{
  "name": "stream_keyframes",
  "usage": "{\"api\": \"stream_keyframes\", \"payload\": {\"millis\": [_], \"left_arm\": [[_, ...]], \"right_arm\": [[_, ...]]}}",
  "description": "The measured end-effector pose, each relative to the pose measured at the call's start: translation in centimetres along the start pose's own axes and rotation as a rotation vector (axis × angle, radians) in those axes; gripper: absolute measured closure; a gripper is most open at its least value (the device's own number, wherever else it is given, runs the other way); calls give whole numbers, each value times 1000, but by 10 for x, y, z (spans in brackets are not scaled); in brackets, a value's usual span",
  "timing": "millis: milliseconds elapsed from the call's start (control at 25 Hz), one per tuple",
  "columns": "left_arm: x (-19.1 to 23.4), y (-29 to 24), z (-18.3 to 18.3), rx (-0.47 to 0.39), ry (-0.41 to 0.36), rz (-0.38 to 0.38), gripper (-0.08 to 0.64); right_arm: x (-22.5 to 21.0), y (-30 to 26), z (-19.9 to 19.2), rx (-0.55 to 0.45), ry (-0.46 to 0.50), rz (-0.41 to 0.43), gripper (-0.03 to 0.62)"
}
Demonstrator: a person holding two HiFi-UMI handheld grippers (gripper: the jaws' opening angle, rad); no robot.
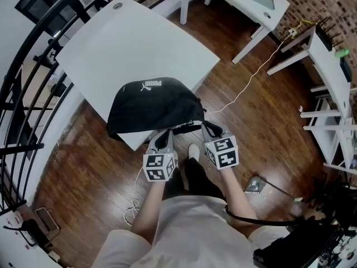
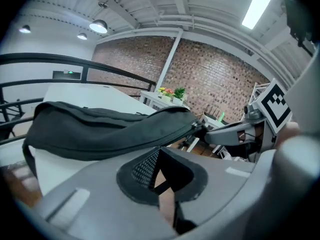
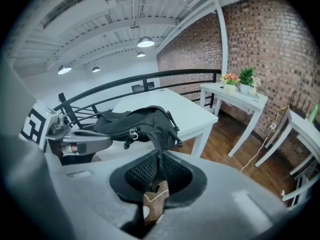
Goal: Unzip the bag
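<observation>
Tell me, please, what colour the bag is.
The bag is black, white logo; clearest in head view.

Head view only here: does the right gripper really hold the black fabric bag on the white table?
Observer: Yes; the right gripper is shut on a narrow black strip running down from the black fabric bag.
Operator: And the other one?
Observer: The left gripper has its jaws together, nothing between them; the bag lies beyond.
Operator: Any zip pull?
Observer: A small metal ring pull hangs on the bag's side, near the left gripper.
</observation>
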State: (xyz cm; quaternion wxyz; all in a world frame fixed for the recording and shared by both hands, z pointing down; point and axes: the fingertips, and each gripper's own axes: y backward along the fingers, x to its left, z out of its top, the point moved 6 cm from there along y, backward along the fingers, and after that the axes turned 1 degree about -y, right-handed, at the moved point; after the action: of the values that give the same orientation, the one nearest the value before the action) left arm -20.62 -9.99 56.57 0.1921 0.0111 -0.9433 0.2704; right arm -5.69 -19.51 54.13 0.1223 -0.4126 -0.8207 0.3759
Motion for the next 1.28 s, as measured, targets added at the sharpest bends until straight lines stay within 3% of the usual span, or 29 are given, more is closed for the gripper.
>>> {"api": "stream_keyframes", "payload": {"millis": [120, 200, 320, 360, 440, 520, 640, 800, 920, 1120, 1280], "left_arm": [[41, 19, -3, -3, 40, 83, 545], [52, 28, -3, -2, 35, 75, 545], [28, 22, -4, 13, 2, -71, 543], [14, 16, -5, 21, 5, -136, 517], [-12, 4, -5, 36, 35, -244, 398], [-30, -11, -4, 37, 55, -273, 323], [-47, -32, -3, 22, 60, -245, 304], [-57, -45, 5, -26, 92, -176, 345], [-57, -40, 9, -74, 106, -134, 523], [-52, -30, 6, -66, 74, -147, 535], [-40, -18, 3, -34, -5, -138, 537]], "right_arm": [[-9, 0, 7, -6, -15, -22, 565], [-10, 0, 11, -7, 1, -20, 565], [-4, 4, 10, -2, 19, -12, 565], [-1, 6, 9, 1, 17, -9, 565], [4, 6, 8, 9, 13, -3, 565], [6, 6, 6, 16, 16, 4, 565], [9, 9, 4, 19, 23, 11, 565], [13, 10, 5, 15, 18, 17, 565], [13, 10, 4, 13, 13, 23, 565], [6, 12, 0, 4, -5, 23, 565], [1, 11, -5, -1, -34, 21, 565]]}}
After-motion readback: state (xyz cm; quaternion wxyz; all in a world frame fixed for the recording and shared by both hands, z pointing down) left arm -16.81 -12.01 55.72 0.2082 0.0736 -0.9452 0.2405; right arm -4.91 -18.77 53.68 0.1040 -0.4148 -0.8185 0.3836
